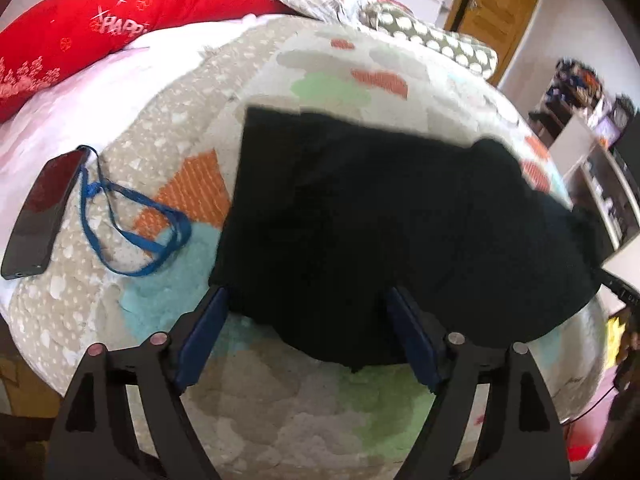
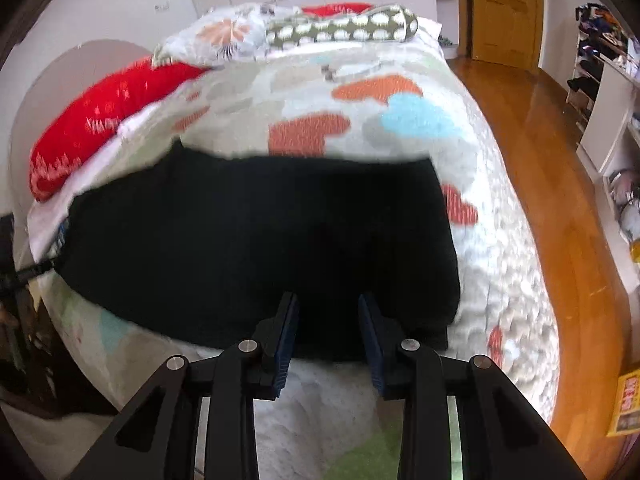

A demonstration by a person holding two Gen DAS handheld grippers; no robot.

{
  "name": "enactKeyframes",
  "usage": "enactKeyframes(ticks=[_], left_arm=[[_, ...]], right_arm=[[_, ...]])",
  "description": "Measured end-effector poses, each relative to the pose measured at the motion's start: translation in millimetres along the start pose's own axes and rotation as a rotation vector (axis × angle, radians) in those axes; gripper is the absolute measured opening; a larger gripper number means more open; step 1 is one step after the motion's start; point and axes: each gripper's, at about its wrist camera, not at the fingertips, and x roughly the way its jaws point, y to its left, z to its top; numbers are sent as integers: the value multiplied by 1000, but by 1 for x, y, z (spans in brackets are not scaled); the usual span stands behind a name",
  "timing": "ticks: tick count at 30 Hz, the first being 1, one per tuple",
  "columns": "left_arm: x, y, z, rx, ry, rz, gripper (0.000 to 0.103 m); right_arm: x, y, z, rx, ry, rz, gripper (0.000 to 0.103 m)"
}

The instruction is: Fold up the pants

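— So how will the pants [image 1: 392, 216] handle?

— Softly, one judges. They lie flat on the bed [image 1: 280, 412], a dark, limp slab of cloth already folded into a rough rectangle. Light, floppy, no stiffness; any lifted edge will probably sag and drag the layers apart unless both ends rise together.

— Where should each claw take hold?

— Along the near edge. The left claw [image 1: 308, 300] stands released, spread wide, with the left near corner of the cloth between its fingers but not pinched. The right claw [image 2: 329, 312] is also released, parted only narrowly, tips just over the near edge by the right corner. Pinching all layers at those corners looks safest.

— Anything in the way?

— A phone [image 1: 40, 212] with a blue strap [image 1: 132, 220] lies on the bed to the left, the strap's loop near the pants. Folding toward that side risks snagging it. A red pillow [image 1: 100, 20] and a spotted bolster [image 2: 344, 26] sit well apart at the far end. On the right the pants lie near the bed's edge above the floor [image 2: 540, 168].
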Motion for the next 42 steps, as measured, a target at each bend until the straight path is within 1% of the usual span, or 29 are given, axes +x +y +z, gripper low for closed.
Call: enactKeyframes(ticks=[1, 2, 3, 4, 5, 6, 8, 10, 12, 13, 14, 15, 16, 17, 18, 19, 20, 23, 27, 29, 30, 32, 34, 37, 39, 42], left_arm=[[-8, 1, 4, -10, -29, -17, 82], [-14, 1, 7, -15, -53, -23, 82], [-21, -1, 11, -16, -77, -27, 82], [-25, -3, 15, -14, -98, -37, 82], [-28, -7, 19, -6, -116, -49, 82], [-29, -13, 24, 11, -133, -60, 82], [-22, -22, 33, 37, -142, -60, 82], [-9, -30, 44, 63, -146, -46, 82], [11, -30, 55, 61, -123, -7, 82], [22, -27, 60, 58, -105, 15, 82], [33, -23, 64, 53, -86, 53, 82], [49, -16, 69, 44, -55, 113, 82], [57, -12, 69, 35, -34, 130, 82], [68, -3, 70, 13, -2, 125, 85], [77, 7, 70, -24, 26, 93, 87], [80, 14, 69, -56, 28, 62, 88], [80, 16, 69, -59, 15, 55, 89], [74, 11, 65, -29, -13, 72, 89], [55, 7, 58, -45, -31, 56, 89], [42, 3, 58, -52, -63, 46, 89], [35, 0, 57, -53, -77, 44, 89], [23, -12, 55, -29, -101, 39, 89], [14, -24, 53, 4, -125, 58, 89], [8, -37, 48, 34, -139, 50, 89], [9, -43, 44, 37, -143, 42, 89], [14, -50, 35, 47, -156, 64, 90]], right_arm=[[-2, 1, 5, -3, -20, 7, 42], [-4, 4, 11, -10, -47, 7, 45], [-5, 6, 15, -14, -70, 4, 51], [-4, 8, 22, -16, -105, 7, 52], [-1, 10, 29, -12, -116, 11, 52], [6, 11, 36, -2, -121, 16, 52], [18, 12, 48, -4, -130, 10, 52], [31, 11, 55, -6, -116, -8, 52], [44, 7, 58, 8, -97, -1, 52], [51, 3, 58, 21, -90, -12, 51], [56, -1, 58, 30, -82, -30, 51], [62, -7, 57, 46, -69, -43, 51], [65, -12, 55, 62, -65, -38, 49], [66, -18, 54, 85, -70, -15, 49], [66, -22, 53, 97, -76, -4, 49], [65, -25, 53, 109, -80, 6, 49], [65, -26, 54, 117, -82, 12, 49], [65, -23, 54, 109, -78, 2, 50], [52, -8, 53, 67, -64, -34, 52], [39, 0, 49, 48, -77, -17, 56], [33, 2, 46, 40, -84, -14, 60], [22, 9, 38, 16, -93, -9, 61], [15, 13, 30, 1, -86, -3, 61], [12, 16, 19, -1, -71, 6, 61], [14, 16, 12, 0, -58, -7, 62], [24, 12, 1, 6, -27, -19, 63]])
